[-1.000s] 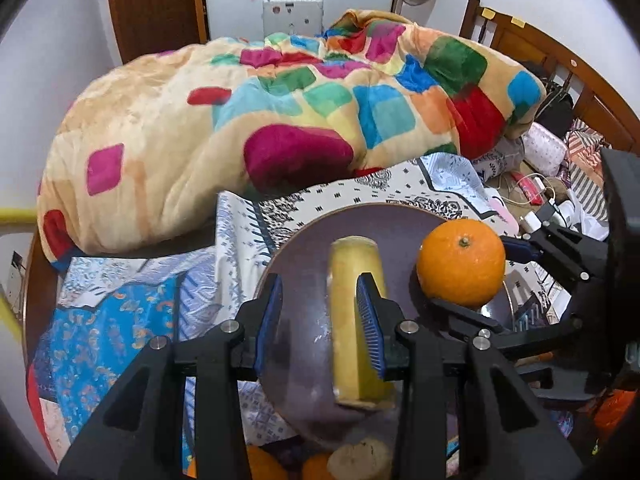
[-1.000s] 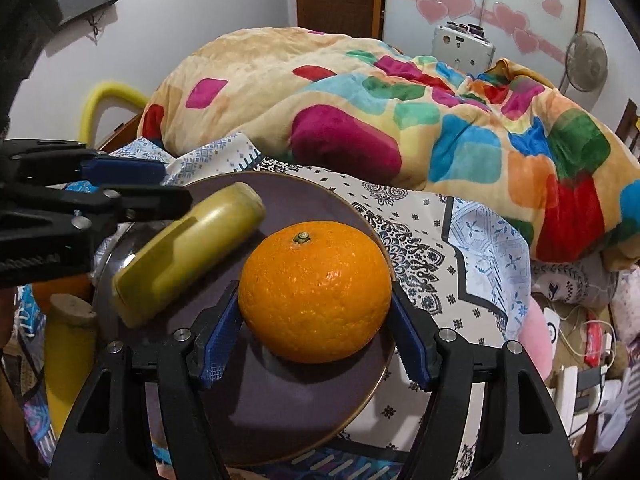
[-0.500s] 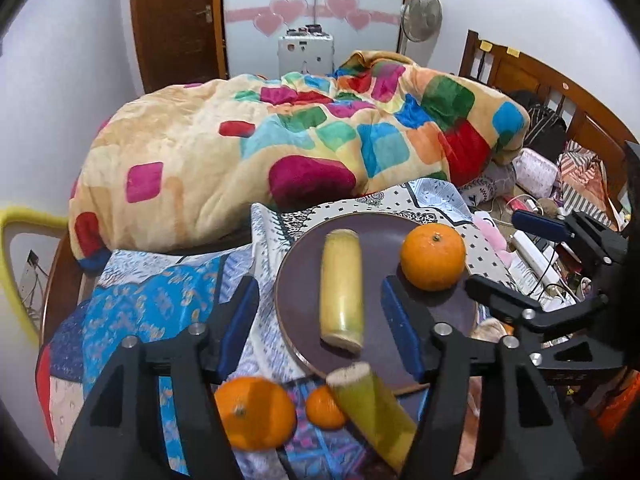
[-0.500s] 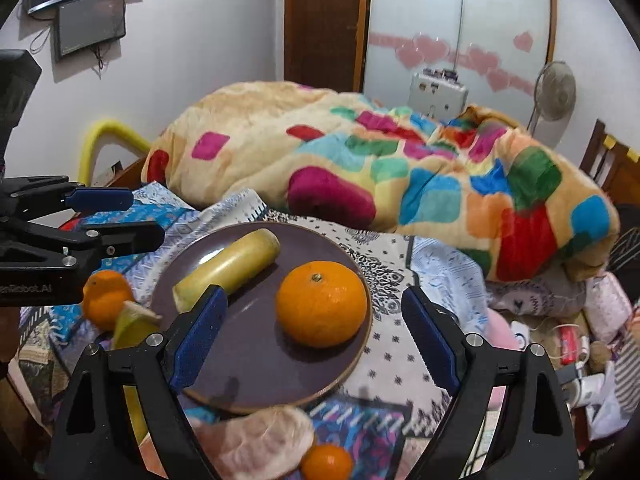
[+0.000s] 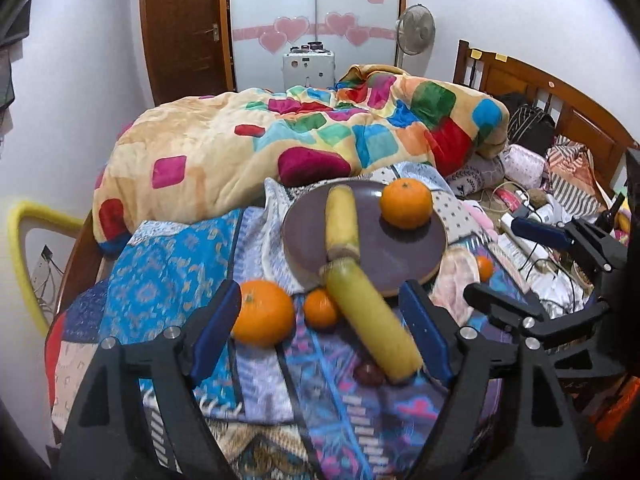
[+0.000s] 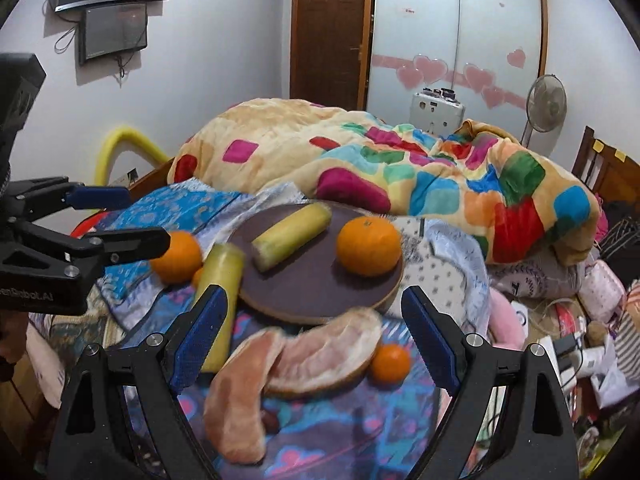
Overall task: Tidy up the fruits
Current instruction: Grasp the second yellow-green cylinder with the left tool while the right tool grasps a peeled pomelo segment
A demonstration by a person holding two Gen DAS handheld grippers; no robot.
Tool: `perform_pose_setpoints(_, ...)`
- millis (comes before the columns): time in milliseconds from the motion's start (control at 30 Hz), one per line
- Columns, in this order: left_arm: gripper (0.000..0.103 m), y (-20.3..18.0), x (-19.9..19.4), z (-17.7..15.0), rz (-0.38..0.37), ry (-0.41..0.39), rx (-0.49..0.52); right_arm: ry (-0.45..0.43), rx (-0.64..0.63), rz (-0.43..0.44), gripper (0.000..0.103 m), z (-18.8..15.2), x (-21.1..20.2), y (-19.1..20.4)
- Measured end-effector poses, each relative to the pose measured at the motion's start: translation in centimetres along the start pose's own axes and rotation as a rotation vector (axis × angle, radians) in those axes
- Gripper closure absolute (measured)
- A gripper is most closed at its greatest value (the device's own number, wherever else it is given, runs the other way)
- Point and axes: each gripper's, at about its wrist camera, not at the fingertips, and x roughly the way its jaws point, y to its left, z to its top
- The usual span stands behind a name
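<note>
With both claws spread wide and empty, the left claw (image 5: 320, 332) is nearer the loose yellow stalk (image 5: 372, 320), which lies between its fingers, long axis running forward-left toward the plate (image 5: 416, 256) on the bed.

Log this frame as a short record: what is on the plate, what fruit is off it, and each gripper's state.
plate: brown plate on the patterned cloth
on plate: yellow stalk piece; large orange
off plate: second yellow stalk piece, second large orange, small orange, two pomelo segments, another small orange
left gripper: open, empty
right gripper: open, empty
</note>
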Motion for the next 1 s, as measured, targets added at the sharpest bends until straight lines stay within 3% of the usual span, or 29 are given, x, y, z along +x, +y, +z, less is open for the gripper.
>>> perform_pose_setpoints(367,0.017,0.4,-1.3,-5.1,-0.008,0.037,-0.01,0.096,0.02,0.063,0.018,-4.7,2.2,1.5)
perform_pose_setpoints(533,0.017,0.6,-0.9,-6.8,-0.029,0.072,-0.02,0.145,0.024,0.081,0.038,-5.3,3.7,1.8)
perform_pose_setpoints(633,0.017,0.7,-0.7,-7.4,-0.03,0.078,-0.026,0.14,0.02,0.073,0.044,-5.2,4.0,1.7)
perform_pose_setpoints(700,0.017,0.7,-0.3,-7.4,-0.025,0.083,-0.03,0.145,0.012,0.099,0.058,-5.3,3.6,1.7)
perform_pose_setpoints(1000,0.017,-0.5,1.8,-6.3,-0.037,0.088,-0.032,0.101,0.014,0.071,0.06,-6.0,1.6,0.0)
